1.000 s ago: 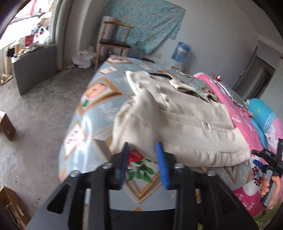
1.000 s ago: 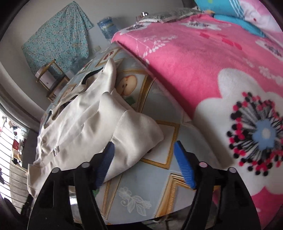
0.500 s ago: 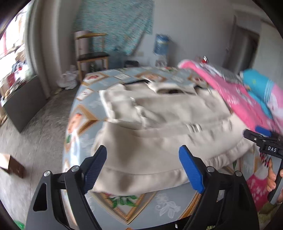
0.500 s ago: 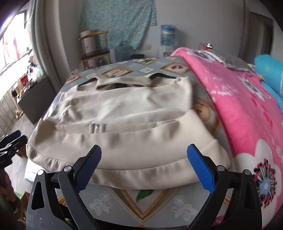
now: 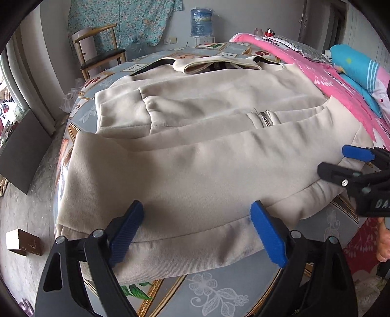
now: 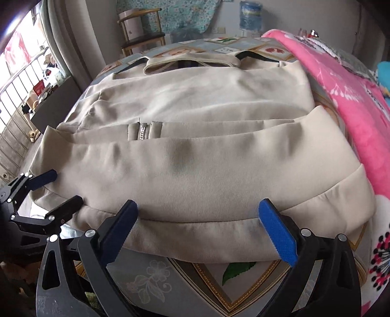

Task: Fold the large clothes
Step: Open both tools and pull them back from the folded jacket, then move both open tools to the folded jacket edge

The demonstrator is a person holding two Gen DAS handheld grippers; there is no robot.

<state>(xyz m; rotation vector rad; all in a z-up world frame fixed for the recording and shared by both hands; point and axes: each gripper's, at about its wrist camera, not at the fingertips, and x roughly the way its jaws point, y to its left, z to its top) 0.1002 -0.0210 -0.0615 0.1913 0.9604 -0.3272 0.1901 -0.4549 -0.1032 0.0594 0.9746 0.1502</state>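
A large cream jacket (image 5: pixel 195 158) lies folded flat on the patterned bed sheet (image 5: pixel 219 292), collar far, ribbed hem near, with a short zipper (image 5: pixel 264 119) showing. My left gripper (image 5: pixel 196 209) hovers at the left part of the hem, jaws opening, the hem lying between the blue pads without being pressed. My right gripper (image 6: pixel 198 204) stands open over the right part of the jacket's (image 6: pixel 195 151) hem, nothing pinched. Each gripper shows in the other's view: the right gripper (image 5: pixel 334 159) at the jacket's right corner, the left gripper (image 6: pixel 65 186) at its left corner.
A pink flowered blanket (image 6: pixel 353 97) covers the bed to the right of the jacket, with a blue pillow (image 5: pixel 353 63) beyond. A wooden chair (image 5: pixel 100 48) and a water bottle (image 5: pixel 202 22) stand at the far wall. A small box (image 5: pixel 22 241) sits on the floor at left.
Both grippers have rolled level and swung round to face the jacket's near hem. Their jaws have widened, the left from a narrow gap. The jacket now lies flat and spread.
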